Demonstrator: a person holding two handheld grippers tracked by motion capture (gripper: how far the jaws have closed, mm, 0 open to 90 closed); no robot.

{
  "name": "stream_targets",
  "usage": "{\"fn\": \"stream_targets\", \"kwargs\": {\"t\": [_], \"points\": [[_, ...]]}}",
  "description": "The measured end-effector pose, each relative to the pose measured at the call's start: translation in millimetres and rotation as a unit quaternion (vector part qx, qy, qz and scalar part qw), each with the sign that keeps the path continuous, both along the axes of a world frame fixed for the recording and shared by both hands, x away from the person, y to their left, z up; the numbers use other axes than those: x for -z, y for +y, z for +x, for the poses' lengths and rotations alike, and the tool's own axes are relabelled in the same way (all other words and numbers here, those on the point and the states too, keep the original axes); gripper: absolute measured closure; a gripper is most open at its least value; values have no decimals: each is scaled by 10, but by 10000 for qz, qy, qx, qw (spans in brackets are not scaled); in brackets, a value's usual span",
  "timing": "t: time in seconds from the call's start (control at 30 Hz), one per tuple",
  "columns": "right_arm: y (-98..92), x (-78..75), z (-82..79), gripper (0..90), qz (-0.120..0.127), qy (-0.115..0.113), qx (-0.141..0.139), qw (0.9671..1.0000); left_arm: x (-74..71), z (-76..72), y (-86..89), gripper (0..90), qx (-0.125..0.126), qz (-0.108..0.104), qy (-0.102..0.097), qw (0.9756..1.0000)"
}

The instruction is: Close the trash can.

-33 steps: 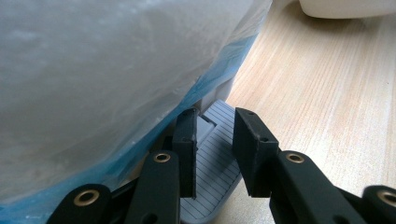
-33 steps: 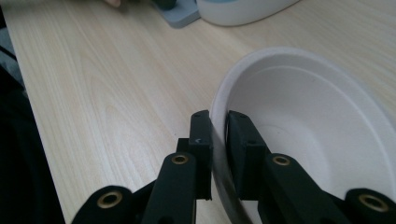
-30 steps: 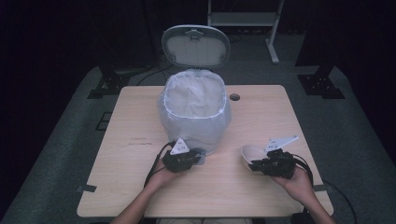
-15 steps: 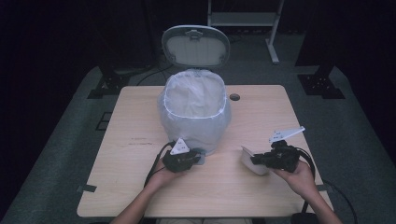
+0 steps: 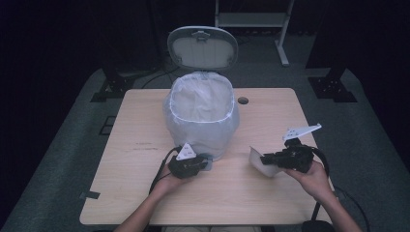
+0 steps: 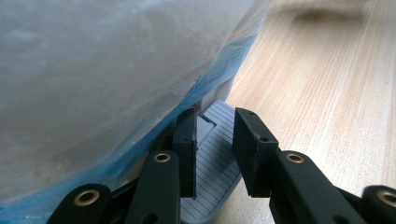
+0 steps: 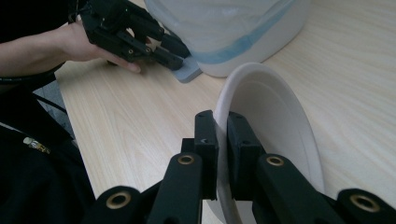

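- The wooden table (image 5: 145, 130) spans the middle of the high view, with a round cable hole (image 5: 242, 100) near its far edge at about 1 o'clock from the bin.
- The pedal bin (image 5: 202, 118) stands upright at the table's centre, lined with a translucent plastic bag (image 5: 198, 104) folded over its rim; its lid (image 5: 203, 47) is raised, standing up at 12 o'clock behind the opening. A blue band of the bag (image 6: 219, 74) runs round the bin's lower wall in the left gripper view.
- The white paper plate (image 5: 262, 163) (image 7: 275, 121) is at about 4 o'clock from the bin, well apart from it, tilted up on edge with its hollow face turned toward the right gripper.
- The right gripper (image 5: 265, 158) (image 7: 223, 140) points toward 9 o'clock in the high view; its jaws are pinched tight on the plate's rim, one pad on each face.
- The left gripper (image 5: 205, 164) (image 6: 215, 149) sits at 6 o'clock from the bin, right against its base. Its jaws stand narrow over the grey ribbed pedal (image 6: 212, 158) (image 7: 187, 70), apparently pressing down on it; a small gap between the pads shows the pedal's ribs beneath.
- The person's left hand (image 5: 167, 181) and right hand (image 5: 312, 176) come in from 6 o'clock.
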State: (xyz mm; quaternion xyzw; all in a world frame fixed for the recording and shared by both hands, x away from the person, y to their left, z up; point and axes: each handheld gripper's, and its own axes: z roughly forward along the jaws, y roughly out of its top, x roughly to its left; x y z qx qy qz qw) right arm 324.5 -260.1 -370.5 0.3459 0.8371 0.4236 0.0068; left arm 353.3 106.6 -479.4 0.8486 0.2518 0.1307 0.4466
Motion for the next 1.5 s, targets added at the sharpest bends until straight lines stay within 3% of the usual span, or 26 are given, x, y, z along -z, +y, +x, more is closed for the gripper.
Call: {"fn": "stream_targets", "kwargs": {"t": [0.6, 1.5], "points": [[-52, -200, 39, 835, 169, 44, -23, 9998, 1, -2, -1, 708, -3, -10, 17, 10000], [-29, -518, 87, 834, 101, -92, -79, 9999, 2, 1, -2, 708, 3, -15, 5, 10000]]}}
